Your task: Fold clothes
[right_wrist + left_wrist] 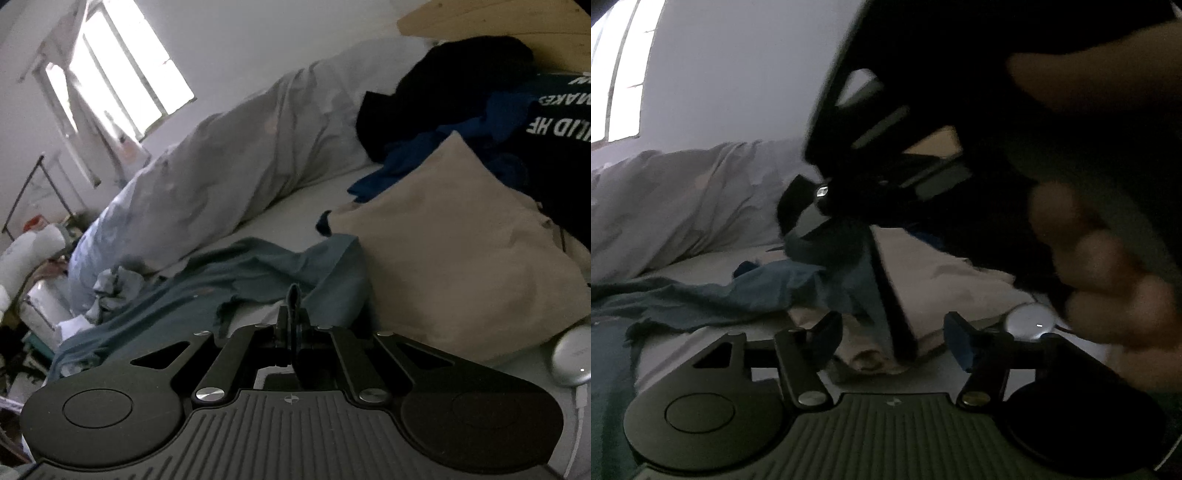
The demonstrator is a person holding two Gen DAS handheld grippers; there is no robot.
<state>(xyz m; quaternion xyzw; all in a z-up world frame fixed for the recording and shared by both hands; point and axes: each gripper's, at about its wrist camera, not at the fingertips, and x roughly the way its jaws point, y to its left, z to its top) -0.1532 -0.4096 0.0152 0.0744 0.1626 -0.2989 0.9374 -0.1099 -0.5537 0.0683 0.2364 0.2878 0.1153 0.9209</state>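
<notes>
The left gripper (894, 341) has its jaws spread wide, with nothing between the fingers; the blue pad on one fingertip (958, 345) faces inward across the gap. Below and beyond the gap lies the beige garment (864, 360) on the bed (701, 266).

The right gripper (293, 317) is clenched, its two fingers pressed together on a thin fold of the grey-blue garment (229, 273), a sliver of the cloth standing up between the tips. In the left wrist view the right gripper (827, 221) appears from the side, lifted above the bed, with the grey-blue cloth (849, 258) hanging from its tips and trailing down to the mattress; a hand (1108, 266), blurred, grips its handle.

The rest of the grey-blue garment spreads crumpled across the bed toward the rolled duvet (221, 155). Just beside it lies the beige garment (454, 251), and behind that a heap of dark clothes (480, 110) including a blue piece and a black one with white lettering. A small white oval device (570, 354) with a cable sits near the beige garment's edge
</notes>
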